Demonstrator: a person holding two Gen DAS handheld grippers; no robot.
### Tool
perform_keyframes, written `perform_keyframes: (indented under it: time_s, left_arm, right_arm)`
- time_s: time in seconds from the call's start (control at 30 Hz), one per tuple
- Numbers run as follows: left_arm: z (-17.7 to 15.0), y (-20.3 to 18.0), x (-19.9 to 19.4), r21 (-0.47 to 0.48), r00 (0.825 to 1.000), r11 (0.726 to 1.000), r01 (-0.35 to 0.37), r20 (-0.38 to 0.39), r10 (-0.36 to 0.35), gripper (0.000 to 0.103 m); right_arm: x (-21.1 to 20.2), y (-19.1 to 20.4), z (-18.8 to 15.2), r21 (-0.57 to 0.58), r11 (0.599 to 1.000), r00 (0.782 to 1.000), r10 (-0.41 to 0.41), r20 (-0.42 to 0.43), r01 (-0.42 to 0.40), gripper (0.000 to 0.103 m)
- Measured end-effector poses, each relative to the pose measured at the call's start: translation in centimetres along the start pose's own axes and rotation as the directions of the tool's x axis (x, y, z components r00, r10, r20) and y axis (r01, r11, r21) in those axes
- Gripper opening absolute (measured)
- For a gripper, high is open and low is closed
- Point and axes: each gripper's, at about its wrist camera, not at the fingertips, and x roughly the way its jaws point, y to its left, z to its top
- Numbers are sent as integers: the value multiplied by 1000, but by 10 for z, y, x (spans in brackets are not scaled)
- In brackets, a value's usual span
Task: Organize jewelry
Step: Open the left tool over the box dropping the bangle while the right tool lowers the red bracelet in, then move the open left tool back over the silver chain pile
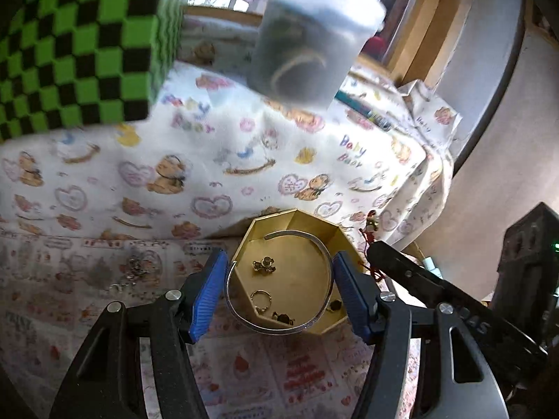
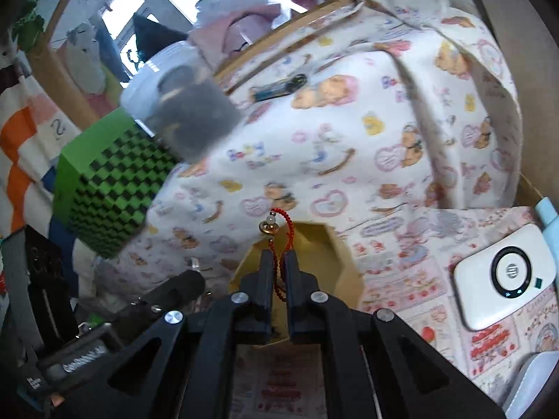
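A gold octagonal box sits on the patterned cloth. Inside lie a silver bangle, a small gold charm, a ring and dark earrings. My left gripper is open, its blue pads on either side of the box. My right gripper is shut on a red beaded cord with a gold charm and pale bead, held above the box. The right gripper's finger shows in the left view, with the red cord at its tip.
A green-and-black checkered box and a clear lidded jar stand at the back. Loose silver jewelry lies left of the box. A pen lies on the cloth. A white device sits at the right.
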Motion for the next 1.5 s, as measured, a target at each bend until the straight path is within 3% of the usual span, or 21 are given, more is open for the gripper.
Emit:
perform_keyframes:
  time_s: [0.17, 0.43, 0.6, 0.73, 0.8, 0.97, 1.17, 1.23, 1.37, 1.5]
  left_arm:
    - [6, -1, 10, -34, 1000, 999, 31, -2, -32, 61]
    - [4, -9, 23, 2, 999, 1000, 23, -29, -23, 61]
    - [2, -5, 20, 6, 999, 1000, 24, -31, -24, 61]
    - [0, -3, 20, 6, 999, 1000, 18, -29, -18, 61]
    - [0, -4, 22, 3, 999, 1000, 27, -33, -27, 51]
    - [-1, -7, 20, 22, 999, 999, 36, -27, -35, 51]
    - [-2, -8, 0, 64, 999, 997, -31, 22, 30, 58]
    - [-5, -5, -11, 87, 996, 993, -75, 47, 71, 67]
    - [-9, 9, -33, 101, 987, 984, -149, 81, 142, 68]
    - [-18, 26, -58, 99, 968, 970, -224, 142, 209, 72]
  right_arm:
    - [1, -5, 2, 24, 1000, 1000, 16, -3, -16, 14]
    - [-7, -12, 4, 63, 997, 999, 38, 18, -39, 23]
    - [-12, -18, 6, 93, 995, 999, 30, 42, -34, 23]
    - [-11, -22, 6, 122, 990, 997, 71, 36, -75, 25]
    - [-10, -25, 6, 139, 986, 996, 87, 33, -90, 27]
    - [-10, -36, 6, 205, 968, 989, 143, 33, -147, 34]
    - [-14, -32, 6, 178, 978, 994, 103, 40, -109, 35]
    - [-16, -26, 5, 152, 984, 995, 88, 49, -94, 36]
    - [-26, -9, 4, 101, 995, 996, 7, 86, -16, 37]
    - [-38, 15, 2, -6, 1000, 990, -6, 139, 7, 40]
